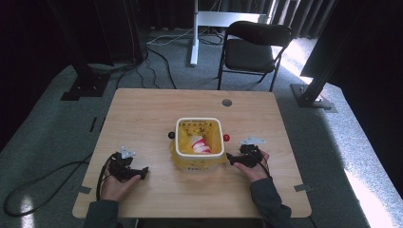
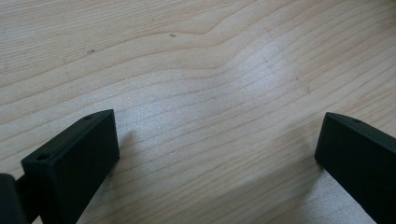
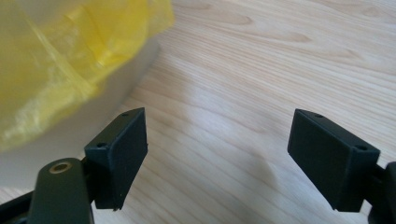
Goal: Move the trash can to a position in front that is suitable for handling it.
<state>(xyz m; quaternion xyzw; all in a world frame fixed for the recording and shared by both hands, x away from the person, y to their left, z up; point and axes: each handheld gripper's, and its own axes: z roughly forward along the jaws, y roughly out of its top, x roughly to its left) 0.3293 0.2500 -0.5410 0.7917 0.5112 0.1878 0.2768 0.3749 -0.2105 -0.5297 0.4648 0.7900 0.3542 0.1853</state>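
A white bin (image 1: 199, 153) lined with a yellow bag stands at the middle of the wooden table (image 1: 142, 109); something red and white (image 1: 200, 145) lies inside it. A black ball (image 1: 171, 135) sits at its left side and a red ball (image 1: 226, 137) at its right. My left gripper (image 1: 141, 174) rests open on the table left of the bin, with bare wood (image 2: 215, 116) between its jaws. My right gripper (image 1: 231, 158) is open just right of the bin, whose yellow bag (image 3: 70, 60) hangs beside its left jaw.
A black folding chair (image 1: 252, 47) stands beyond the table's far edge, with a white stand leg (image 1: 194, 33) to its left. A round grommet (image 1: 226, 102) sits near the far edge. Cables trail on the floor at the left.
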